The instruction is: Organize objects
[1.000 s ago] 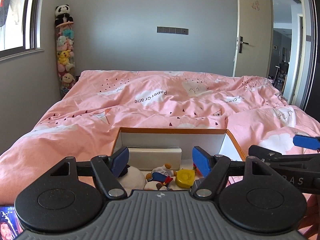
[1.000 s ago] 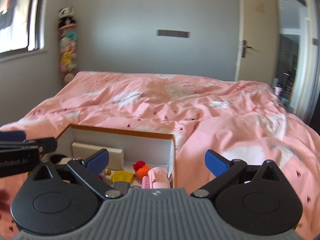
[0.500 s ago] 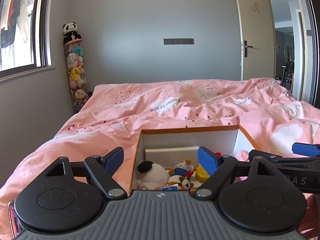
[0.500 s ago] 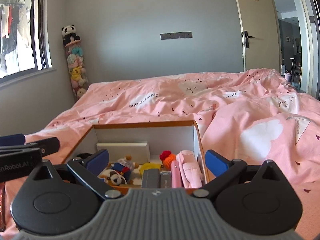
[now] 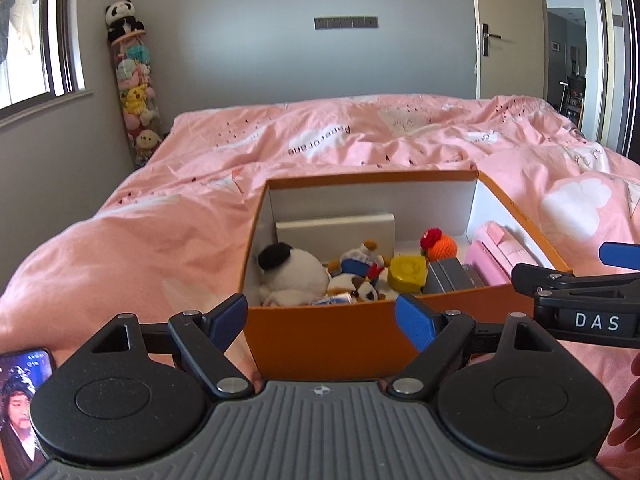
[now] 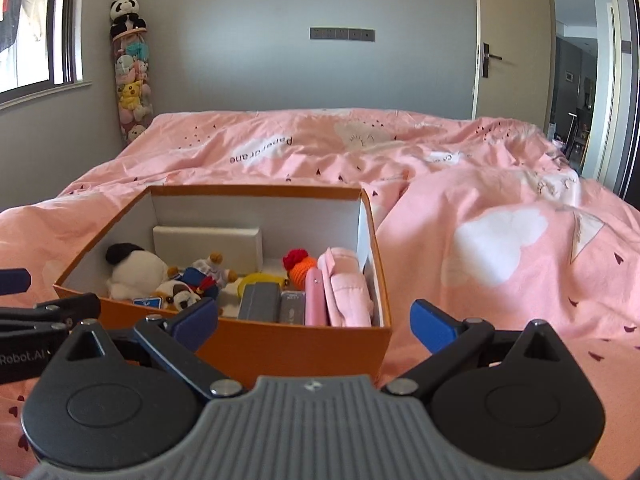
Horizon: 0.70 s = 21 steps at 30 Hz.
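1. Left wrist view: orange box (image 5: 360, 336) sits on the pink bed (image 5: 160, 240), already holding a panda plush (image 5: 292, 272), yellow item (image 5: 406, 272), crocheted orange ball (image 5: 442, 246) and pink case (image 5: 496, 252); sorting looks largely done.
2. Left gripper (image 5: 320, 316) and right gripper (image 6: 314, 322) both stand wide, holding nothing, just short of the box.
3. Legible writing: "Paper crane" on the duvet, upside down; "DAS" and "Robot.AI" on the gripper bodies.

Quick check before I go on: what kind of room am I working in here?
Most likely a home bedroom. A bed with a pink duvet fills the view, a tall holder of plush toys stands in the corner by the window, and the orange box of toys sits on the bedding.
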Each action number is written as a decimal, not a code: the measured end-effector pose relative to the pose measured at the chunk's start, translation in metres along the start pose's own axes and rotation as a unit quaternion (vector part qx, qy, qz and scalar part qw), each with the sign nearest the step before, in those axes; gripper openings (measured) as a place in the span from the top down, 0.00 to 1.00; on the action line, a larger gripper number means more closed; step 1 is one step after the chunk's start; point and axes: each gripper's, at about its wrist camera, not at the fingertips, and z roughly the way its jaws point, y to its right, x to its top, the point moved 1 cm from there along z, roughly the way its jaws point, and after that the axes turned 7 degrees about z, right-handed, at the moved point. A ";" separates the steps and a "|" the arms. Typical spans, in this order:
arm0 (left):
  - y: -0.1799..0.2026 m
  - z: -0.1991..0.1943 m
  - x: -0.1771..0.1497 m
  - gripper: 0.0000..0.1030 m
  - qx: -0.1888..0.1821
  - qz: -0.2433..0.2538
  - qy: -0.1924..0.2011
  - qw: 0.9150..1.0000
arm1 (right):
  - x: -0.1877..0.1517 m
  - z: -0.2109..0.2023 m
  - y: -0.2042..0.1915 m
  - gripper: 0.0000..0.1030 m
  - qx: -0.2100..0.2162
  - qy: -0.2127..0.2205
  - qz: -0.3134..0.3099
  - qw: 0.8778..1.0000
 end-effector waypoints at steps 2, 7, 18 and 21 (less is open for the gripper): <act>0.001 0.006 -0.001 0.05 -0.001 -0.006 -0.020 1.000 | -0.002 0.004 0.000 0.01 -0.005 -0.006 -0.001 1.000; 0.000 0.019 -0.005 0.05 -0.003 -0.016 -0.058 0.998 | -0.007 0.012 0.001 0.01 -0.007 -0.026 0.007 1.000; -0.001 0.021 -0.010 0.05 0.005 -0.020 -0.092 0.996 | -0.007 0.007 -0.004 0.01 0.003 -0.021 -0.003 1.000; -0.002 0.020 -0.009 0.05 0.004 -0.021 -0.092 0.996 | -0.007 0.006 -0.005 0.01 0.004 -0.019 -0.007 1.000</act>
